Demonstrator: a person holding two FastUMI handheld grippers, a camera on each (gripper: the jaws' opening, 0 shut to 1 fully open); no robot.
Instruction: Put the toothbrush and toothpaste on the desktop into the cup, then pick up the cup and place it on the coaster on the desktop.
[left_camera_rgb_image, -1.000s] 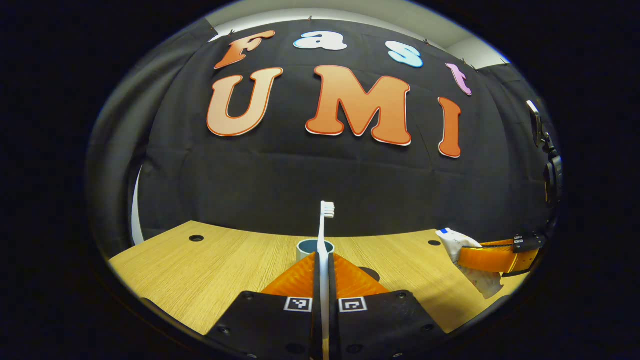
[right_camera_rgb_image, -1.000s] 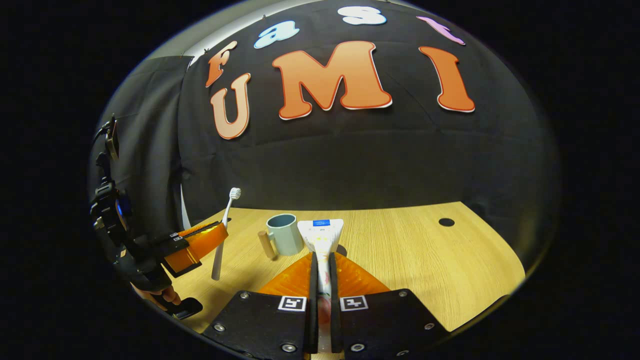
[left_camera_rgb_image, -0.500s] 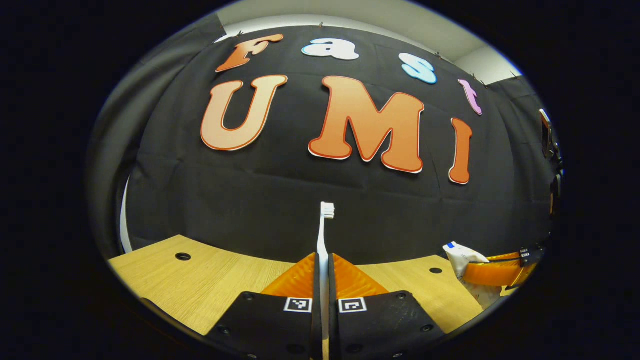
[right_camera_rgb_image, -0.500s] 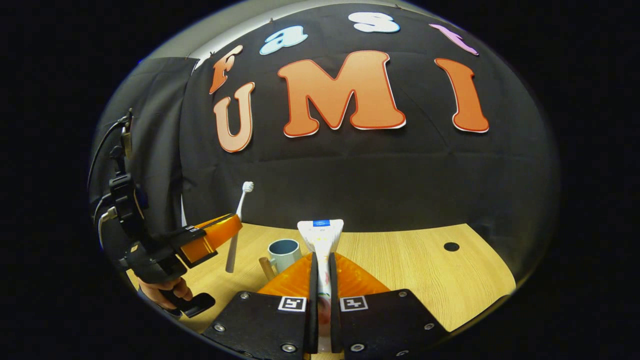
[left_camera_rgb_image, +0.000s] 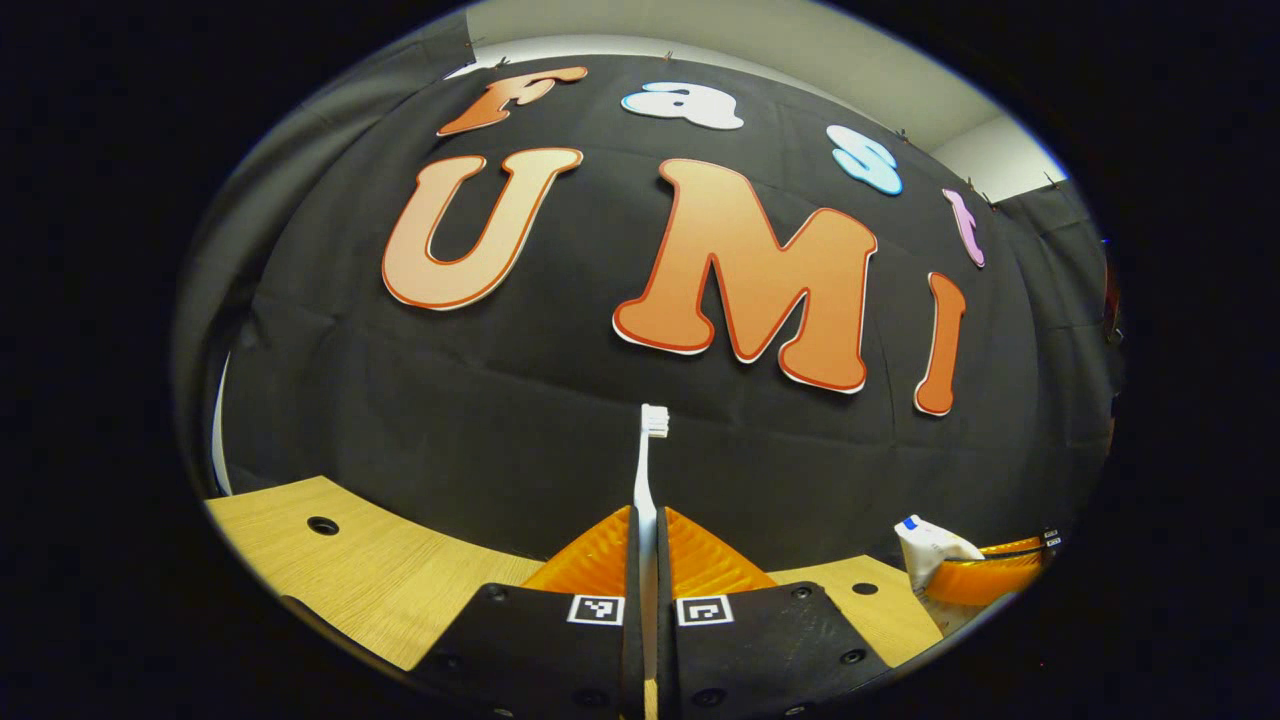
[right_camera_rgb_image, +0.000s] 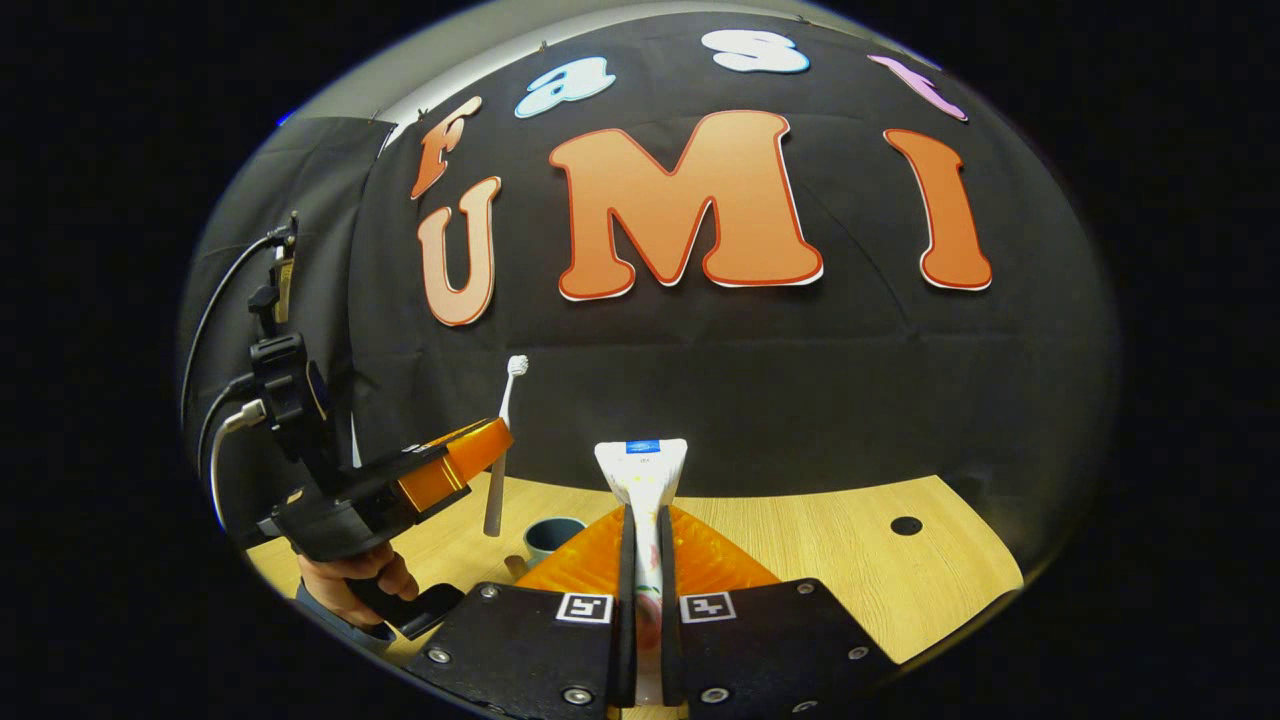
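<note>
Left jaws (left_camera_rgb_image: 646, 560): closed on the toothbrush (left_camera_rgb_image: 648, 455), gripping its handle. The brush stands upright, bristles at the top. In the right gripper view these jaws (right_camera_rgb_image: 470, 455) hang above the left part of the bench (right_camera_rgb_image: 850, 540), held by a hand (right_camera_rgb_image: 355, 580), and the lower end of the brush handle is clear of the bench surface.

Cup (right_camera_rgb_image: 553, 535): stands on the bench just right of the brush's lower end, mouth up. A wooden handle sticks out at its left side. Its lower half is hidden behind my right jaws. The cup is empty as far as I can see.

Right jaws (right_camera_rgb_image: 641, 560): closed on the toothpaste (right_camera_rgb_image: 641, 465), crimped flat end up. From the left gripper view the tube (left_camera_rgb_image: 925, 550) shows at the right edge of the bench.

Coaster: I cannot locate it from here.

Status, by my judgement: both items lifted, neither in the cup yet.

Hazards:
- The brush handle end is off to one side of the cup mouth. Lowering without centring first would strike the rim or the wooden handle and tip the cup.
- Both jaws heading for one small mouth together could collide; insert one item at a time.
- The soft tube may slide or fold in my grip if pushed against the rim.
</note>
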